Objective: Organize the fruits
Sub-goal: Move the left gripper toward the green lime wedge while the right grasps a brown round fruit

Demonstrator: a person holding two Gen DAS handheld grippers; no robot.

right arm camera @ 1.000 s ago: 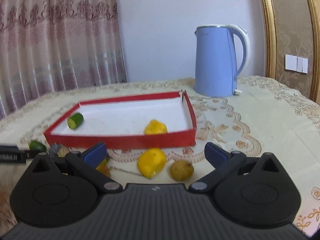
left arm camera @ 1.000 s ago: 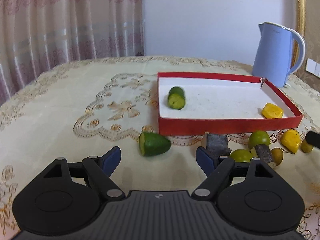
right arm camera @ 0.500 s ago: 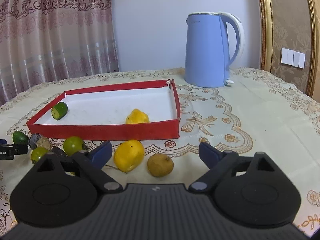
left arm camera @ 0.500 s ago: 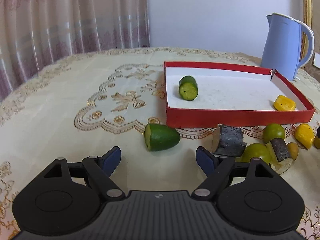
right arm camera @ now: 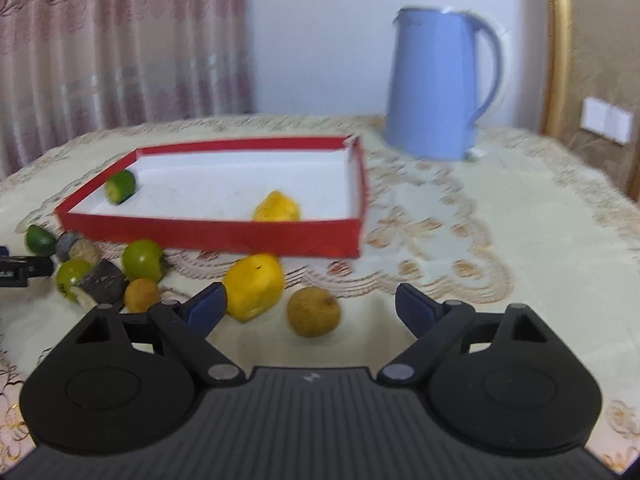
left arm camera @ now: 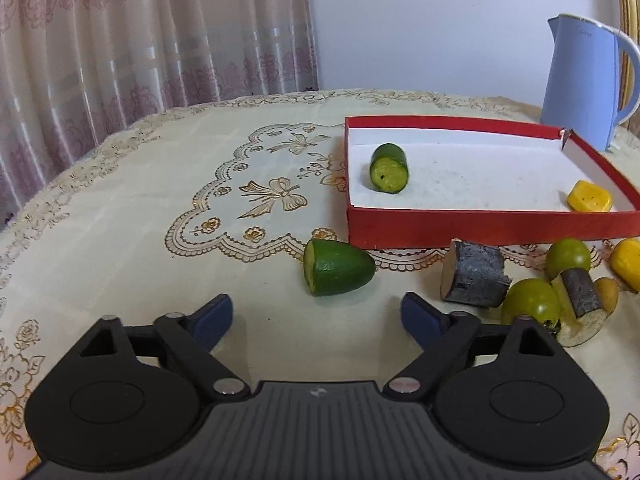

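Note:
A red tray (left arm camera: 480,227) (right arm camera: 208,236) with a white floor holds a green cucumber piece (left arm camera: 389,168) (right arm camera: 120,187) and a yellow piece (left arm camera: 589,197) (right arm camera: 277,208). In front of it on the cloth lie a green cut half (left arm camera: 335,267), a dark cut piece (left arm camera: 474,278), green round fruits (left arm camera: 530,306) (right arm camera: 142,260), a yellow fruit (right arm camera: 253,286) and a brown round fruit (right arm camera: 313,311). My left gripper (left arm camera: 316,316) is open and empty, just short of the green half. My right gripper (right arm camera: 311,307) is open and empty, with the brown fruit between its fingers.
A blue electric kettle (left arm camera: 584,80) (right arm camera: 440,84) stands behind the tray's far right corner. A cream embroidered tablecloth (left arm camera: 160,216) covers the table. Curtains hang behind at the left. The left gripper's tip (right arm camera: 20,272) shows at the right wrist view's left edge.
Both grippers have drawn back and risen, so the fruits sit farther ahead of the fingers. The right wrist view has swung and is blurred. Nothing was taken hold of.

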